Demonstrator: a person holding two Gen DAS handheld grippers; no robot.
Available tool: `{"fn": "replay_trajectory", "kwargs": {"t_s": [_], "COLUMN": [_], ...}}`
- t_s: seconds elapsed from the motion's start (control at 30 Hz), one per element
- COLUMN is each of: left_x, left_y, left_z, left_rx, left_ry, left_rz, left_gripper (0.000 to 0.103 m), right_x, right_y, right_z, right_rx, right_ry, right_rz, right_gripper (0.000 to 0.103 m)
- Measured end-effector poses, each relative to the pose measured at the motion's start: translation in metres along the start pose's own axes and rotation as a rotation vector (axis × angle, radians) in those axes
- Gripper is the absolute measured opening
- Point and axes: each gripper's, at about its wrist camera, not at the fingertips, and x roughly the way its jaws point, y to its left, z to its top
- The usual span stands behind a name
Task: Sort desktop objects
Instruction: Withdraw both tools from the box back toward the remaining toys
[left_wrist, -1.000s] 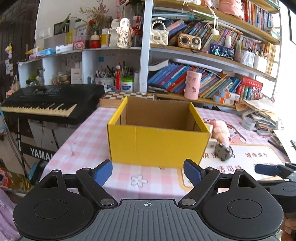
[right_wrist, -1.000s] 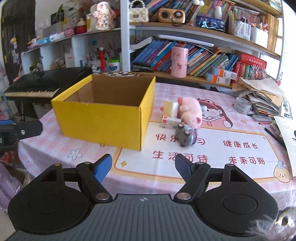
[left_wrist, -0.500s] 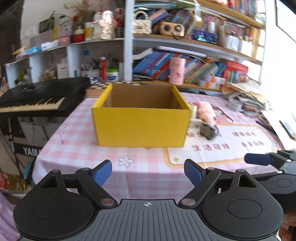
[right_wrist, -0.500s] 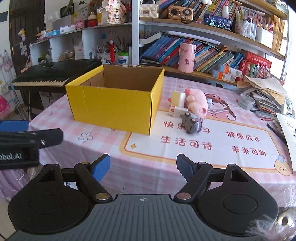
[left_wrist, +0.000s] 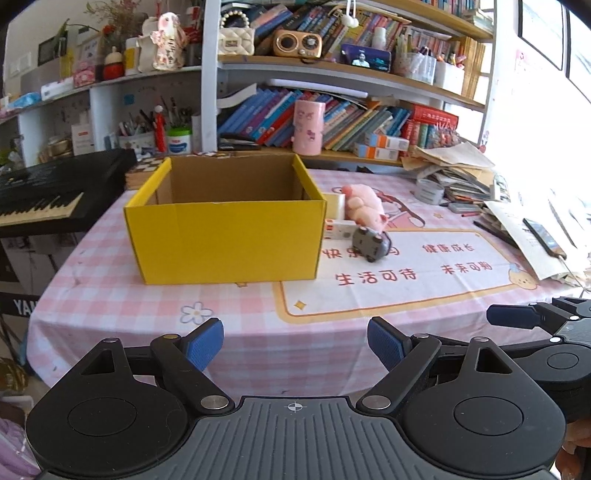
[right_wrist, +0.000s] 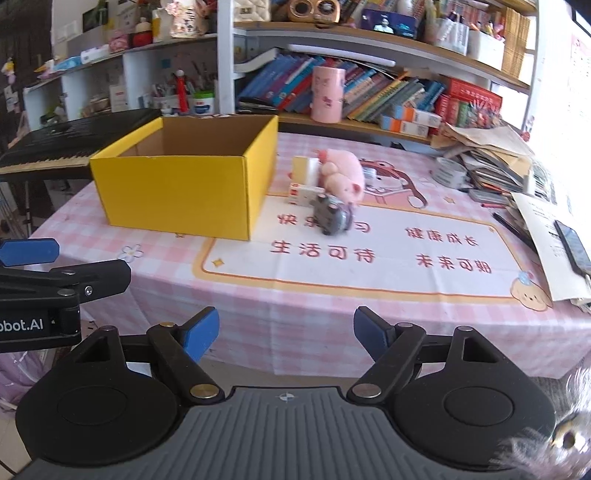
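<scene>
Yellow box (right_wrist: 184, 184) mid-left looks empty; both claws, left claw (left_wrist: 295, 341) and right claw (right_wrist: 284, 332), wide open, empty; reach right one for grey toy (right_wrist: 332, 216) at centre, grip squarely.

One yellow box (left_wrist: 225, 236), one pink plush (left_wrist: 364, 206), one grey toy (left_wrist: 370, 243).

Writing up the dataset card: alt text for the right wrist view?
The open right gripper hangs short of a pink checked tablecloth, empty. Ahead stands an open yellow cardboard box, with a pink plush pig and grey toy car to its right.
</scene>
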Motion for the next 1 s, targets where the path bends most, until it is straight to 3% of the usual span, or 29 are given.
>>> {"fn": "replay_trajectory", "kwargs": {"t_s": [0.3, 0.63, 1.0], "left_x": [0.016, 0.044, 0.089], "left_y": [-0.016, -0.036, -0.088], "left_z": [0.000, 0.012, 0.046], "left_rx": [0.010, 0.000, 0.050], "left_ry": [0.037, 0.072, 0.078], "left_rz": [-0.042, -0.029, -0.022], "left_gripper": [0.088, 0.088, 0.088], "right_x": [0.003, 0.022, 0.059], "right_y": [-0.018, -0.040, -0.101], "right_z": [-0.005, 0.000, 0.026], "right_rx": [0.023, 0.018, 0.034], "right_ry": [0.037, 0.075, 0.097], "right_rz": [-0.048, -0.044, -0.039], "right_gripper": [0.079, 0.079, 0.079]}}
